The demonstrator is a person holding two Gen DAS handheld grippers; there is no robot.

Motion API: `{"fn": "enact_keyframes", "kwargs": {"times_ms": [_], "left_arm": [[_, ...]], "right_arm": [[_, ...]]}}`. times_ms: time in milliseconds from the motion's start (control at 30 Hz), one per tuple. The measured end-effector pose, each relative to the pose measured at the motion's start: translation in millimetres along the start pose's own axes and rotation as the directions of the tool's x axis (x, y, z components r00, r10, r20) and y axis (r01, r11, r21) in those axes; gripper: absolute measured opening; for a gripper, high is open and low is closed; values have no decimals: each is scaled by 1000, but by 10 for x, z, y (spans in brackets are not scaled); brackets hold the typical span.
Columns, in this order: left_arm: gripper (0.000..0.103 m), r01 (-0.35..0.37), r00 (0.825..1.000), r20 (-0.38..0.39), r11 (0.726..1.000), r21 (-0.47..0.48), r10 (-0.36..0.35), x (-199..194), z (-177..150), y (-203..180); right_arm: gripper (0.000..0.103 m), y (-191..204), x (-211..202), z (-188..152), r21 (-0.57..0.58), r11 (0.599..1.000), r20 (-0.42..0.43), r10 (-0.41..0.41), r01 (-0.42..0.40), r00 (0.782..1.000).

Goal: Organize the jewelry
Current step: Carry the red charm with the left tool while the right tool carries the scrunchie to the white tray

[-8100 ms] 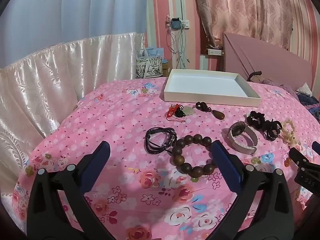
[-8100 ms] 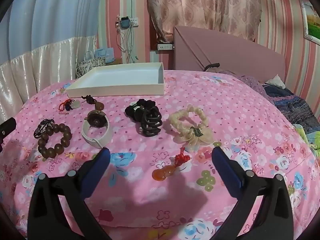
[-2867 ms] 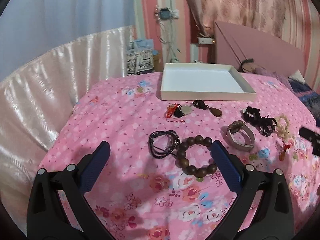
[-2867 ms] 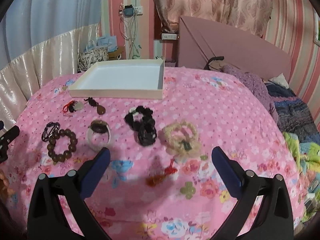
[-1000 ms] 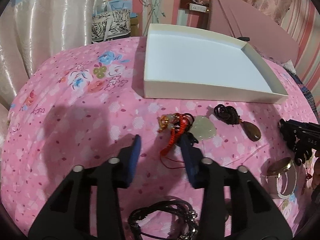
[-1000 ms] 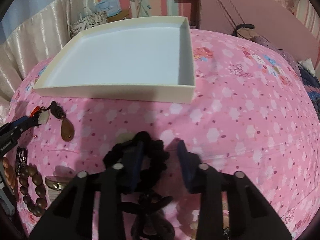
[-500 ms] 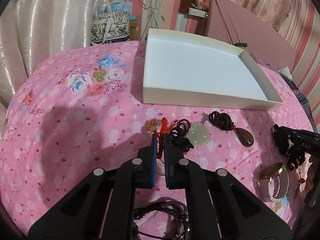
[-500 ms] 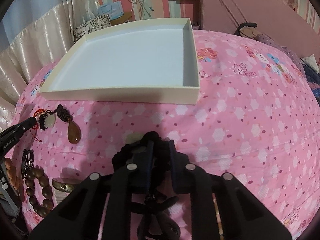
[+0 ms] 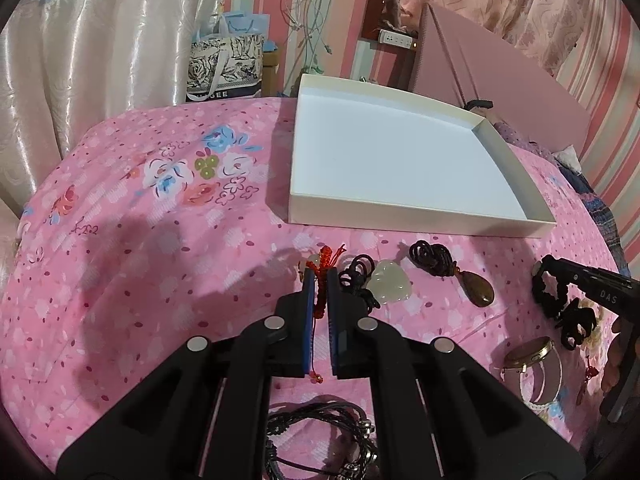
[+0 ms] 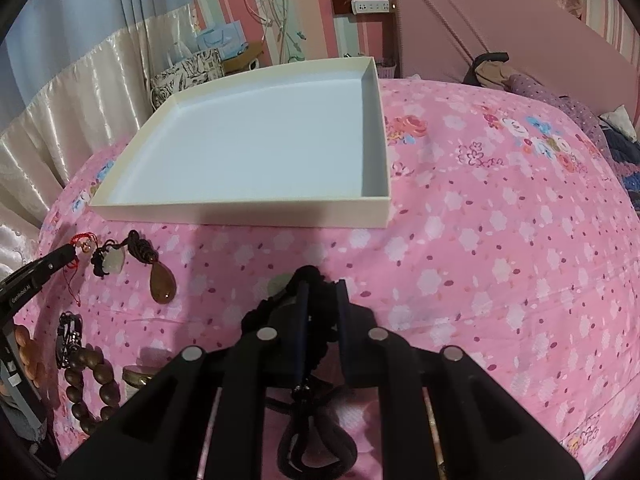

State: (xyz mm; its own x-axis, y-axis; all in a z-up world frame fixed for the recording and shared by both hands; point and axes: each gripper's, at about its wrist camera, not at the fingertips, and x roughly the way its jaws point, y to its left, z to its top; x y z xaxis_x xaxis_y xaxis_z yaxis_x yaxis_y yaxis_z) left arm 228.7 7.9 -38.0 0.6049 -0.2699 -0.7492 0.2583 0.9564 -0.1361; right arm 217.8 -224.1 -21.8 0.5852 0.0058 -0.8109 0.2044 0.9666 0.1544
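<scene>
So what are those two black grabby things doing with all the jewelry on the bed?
A person is tidying jewelry. The left gripper has pinched the red cord charm, and the right gripper has pinched the black scrunchie. Both pieces are still down on the pink bedspread. The white tray has nothing in it yet.

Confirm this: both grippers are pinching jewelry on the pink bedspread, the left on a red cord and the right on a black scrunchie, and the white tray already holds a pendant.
Not quite: the white tray is empty, as the right wrist view shows. The brown pendant lies on the bedspread. The rest holds: left gripper pinches the red cord, right gripper the black scrunchie.
</scene>
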Motion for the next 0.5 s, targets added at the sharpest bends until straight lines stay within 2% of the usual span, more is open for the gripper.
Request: {"fn": "enact_keyframes", "kwargs": {"times_ms": [500], "left_arm": [[4, -2, 1000, -12, 1000, 6, 2, 30, -15, 33]], "right_arm": [[13, -29, 15, 3, 6, 1000, 3, -4, 4, 1000]]}}
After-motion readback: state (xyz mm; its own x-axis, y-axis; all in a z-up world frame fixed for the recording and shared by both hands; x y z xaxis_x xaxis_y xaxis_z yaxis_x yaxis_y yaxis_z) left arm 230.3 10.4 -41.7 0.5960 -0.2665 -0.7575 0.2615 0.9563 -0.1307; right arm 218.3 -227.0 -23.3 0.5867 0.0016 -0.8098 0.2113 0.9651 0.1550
